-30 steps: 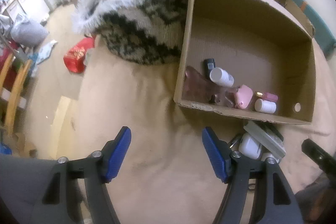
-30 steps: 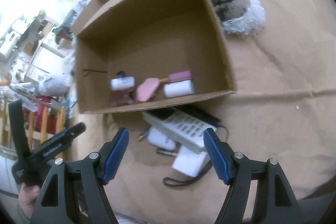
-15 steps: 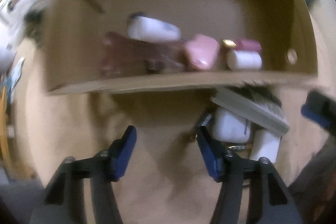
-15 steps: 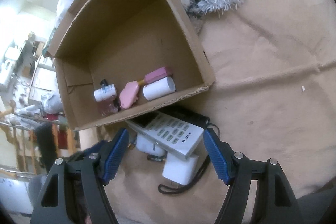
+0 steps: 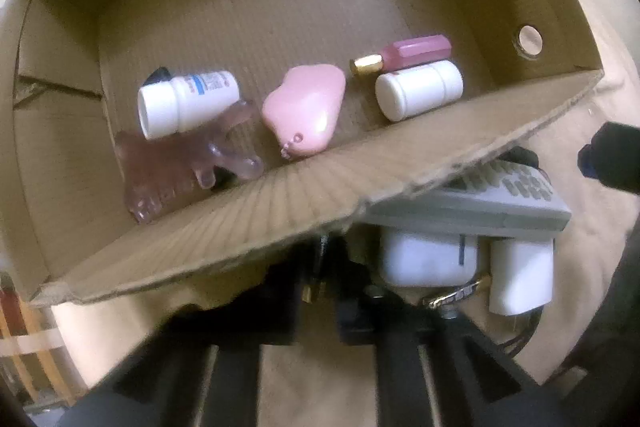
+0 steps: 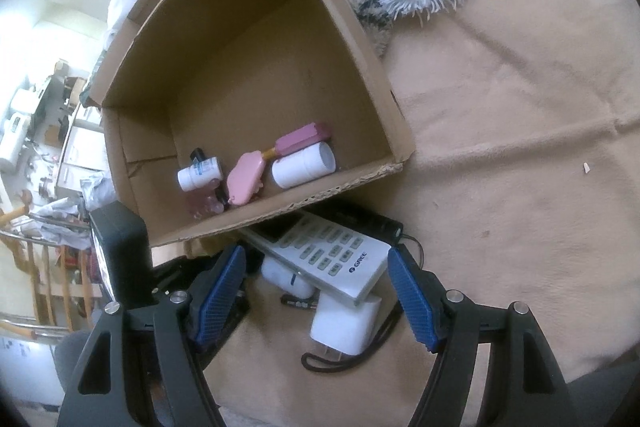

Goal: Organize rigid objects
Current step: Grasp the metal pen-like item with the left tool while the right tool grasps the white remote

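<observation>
Left jaws just closed beside box edge (image 5: 360,179), grip unclear; right jaws open, empty, near remote (image 6: 332,255).

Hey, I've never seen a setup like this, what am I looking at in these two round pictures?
No robot: a person holds a two-finger gripper in each hand, each with a fisheye camera looking along its fingers. One picture is from the left gripper, one from the right gripper. On the beige blanket stands a cardboard box holding white bottles and pink items. Before it lie a white remote, a charger and a small white case. The right gripper is open above them, holding nothing. The left jaws have just closed beside the box's front wall; whether they pinch anything is hidden.
</observation>
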`<state>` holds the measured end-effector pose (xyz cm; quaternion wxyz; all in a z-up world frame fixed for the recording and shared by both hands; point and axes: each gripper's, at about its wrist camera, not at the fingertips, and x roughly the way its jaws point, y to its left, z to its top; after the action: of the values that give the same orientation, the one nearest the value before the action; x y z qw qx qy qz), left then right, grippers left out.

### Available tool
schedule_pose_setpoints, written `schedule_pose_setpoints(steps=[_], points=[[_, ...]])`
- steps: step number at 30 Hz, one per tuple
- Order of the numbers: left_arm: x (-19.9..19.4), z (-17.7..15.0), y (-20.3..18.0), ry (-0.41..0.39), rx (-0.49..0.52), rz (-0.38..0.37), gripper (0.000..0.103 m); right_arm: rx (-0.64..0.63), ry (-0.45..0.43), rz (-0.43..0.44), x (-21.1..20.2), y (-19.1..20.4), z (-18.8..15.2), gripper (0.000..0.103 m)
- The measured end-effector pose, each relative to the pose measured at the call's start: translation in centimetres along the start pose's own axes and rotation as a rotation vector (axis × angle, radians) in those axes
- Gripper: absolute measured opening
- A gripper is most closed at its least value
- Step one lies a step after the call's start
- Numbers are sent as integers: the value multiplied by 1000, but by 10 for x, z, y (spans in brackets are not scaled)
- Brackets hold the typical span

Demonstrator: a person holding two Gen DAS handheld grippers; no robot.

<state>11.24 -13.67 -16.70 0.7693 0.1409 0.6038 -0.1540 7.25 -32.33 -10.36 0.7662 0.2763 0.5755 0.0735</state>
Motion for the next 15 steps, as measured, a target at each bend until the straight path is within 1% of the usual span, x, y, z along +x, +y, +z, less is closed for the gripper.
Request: schedule_pose_setpoints(steps=[4, 10, 11, 15], points=[[-6, -7, 9, 9, -34, -21, 9, 0, -2, -11, 1, -2, 0, 78], [-30, -24, 28, 21, -160, -21, 9, 15, -12, -5, -3, -6, -2, 78], [-39, -27, 32, 16, -190, -28, 9, 15, -13, -6, -3, -6, -2, 78], [-72, -36, 50, -31, -250, -27, 9, 14, -18, -10, -5, -6, -4, 78]])
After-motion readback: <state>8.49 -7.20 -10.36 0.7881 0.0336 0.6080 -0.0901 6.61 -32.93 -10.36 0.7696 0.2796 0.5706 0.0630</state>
